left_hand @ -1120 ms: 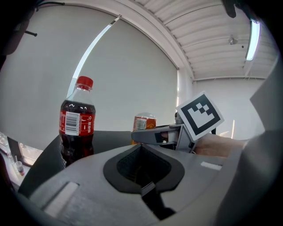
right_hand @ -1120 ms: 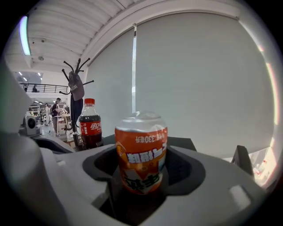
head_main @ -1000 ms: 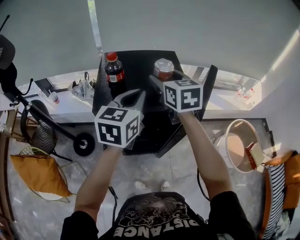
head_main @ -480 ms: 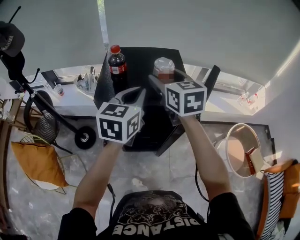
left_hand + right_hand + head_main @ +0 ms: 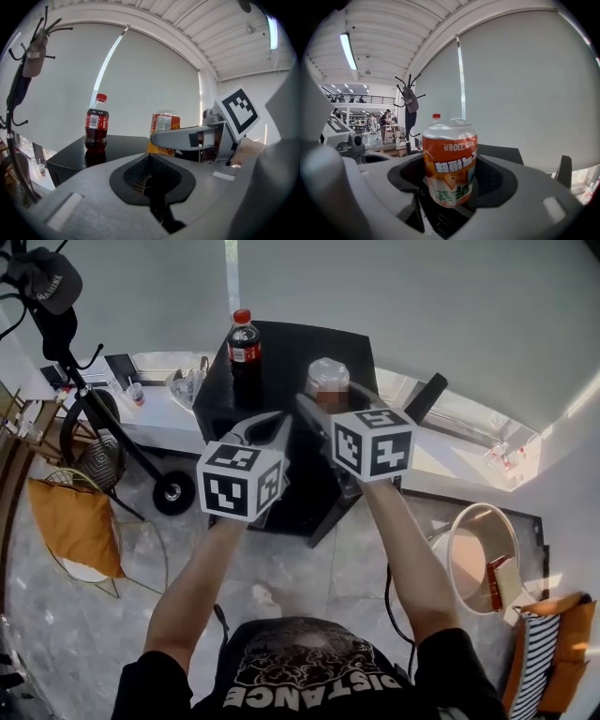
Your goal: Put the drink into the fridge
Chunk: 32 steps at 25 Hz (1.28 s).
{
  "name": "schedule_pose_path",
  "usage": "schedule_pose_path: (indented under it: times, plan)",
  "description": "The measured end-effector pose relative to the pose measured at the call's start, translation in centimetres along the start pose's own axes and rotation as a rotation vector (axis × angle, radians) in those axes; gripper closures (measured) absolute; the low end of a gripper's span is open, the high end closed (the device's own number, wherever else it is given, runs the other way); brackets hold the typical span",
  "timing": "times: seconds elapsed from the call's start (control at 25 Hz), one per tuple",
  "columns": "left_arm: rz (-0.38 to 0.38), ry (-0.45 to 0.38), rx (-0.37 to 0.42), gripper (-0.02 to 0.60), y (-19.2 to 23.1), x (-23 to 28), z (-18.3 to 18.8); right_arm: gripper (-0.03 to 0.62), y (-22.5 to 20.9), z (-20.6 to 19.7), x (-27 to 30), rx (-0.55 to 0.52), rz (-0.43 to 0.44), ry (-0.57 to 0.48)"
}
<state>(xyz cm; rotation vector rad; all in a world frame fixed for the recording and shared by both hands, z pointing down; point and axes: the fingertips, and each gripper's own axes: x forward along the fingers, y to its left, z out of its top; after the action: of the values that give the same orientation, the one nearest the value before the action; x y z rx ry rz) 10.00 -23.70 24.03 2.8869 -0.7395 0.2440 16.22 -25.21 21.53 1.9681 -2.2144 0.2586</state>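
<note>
Gripped the orange drink can (image 5: 450, 161) in the right claw (image 5: 321, 401) at frame centre, over the black fridge (image 5: 300, 343) bearing a cola bottle (image 5: 245, 338), with the left claw (image 5: 150, 161) clenched empty alongside.

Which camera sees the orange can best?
The right gripper view: the can fills the middle, whole, clamped in the right gripper. The head view shows mostly its silver top. The left gripper view shows it farther off, its lower part behind a jaw.

One orange can (image 5: 450, 164), one cola bottle (image 5: 245, 338), one black fridge (image 5: 300, 348).
</note>
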Motion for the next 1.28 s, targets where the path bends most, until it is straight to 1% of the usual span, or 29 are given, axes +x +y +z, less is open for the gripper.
schedule_pose_path:
  times: [0.44,0.72,0.92,1.08,1.28]
  plan:
    - [0.163,0.006,-0.018,0.577,-1.5,-5.2,-3.1,0.27,5.1,-2.6,-3.4,-0.021,0.153,-0.011]
    - [0.236,0.021,-0.018,0.577,-3.7,-8.2,-6.2,0.27,8.1,-5.1,-6.1,-0.016,0.245,-0.031]
    - [0.279,0.029,-0.021,0.577,-4.0,-9.7,-8.8,0.27,10.1,-7.5,-7.0,-0.016,0.311,-0.03]
    - [0.314,0.028,-0.03,0.577,-3.4,-10.4,-10.5,0.27,11.0,-10.1,-6.7,-0.001,0.333,-0.008]
    - [0.332,0.024,-0.037,0.577,-1.5,-10.2,-13.0,0.27,11.6,-13.0,-4.9,0.002,0.327,-0.001]
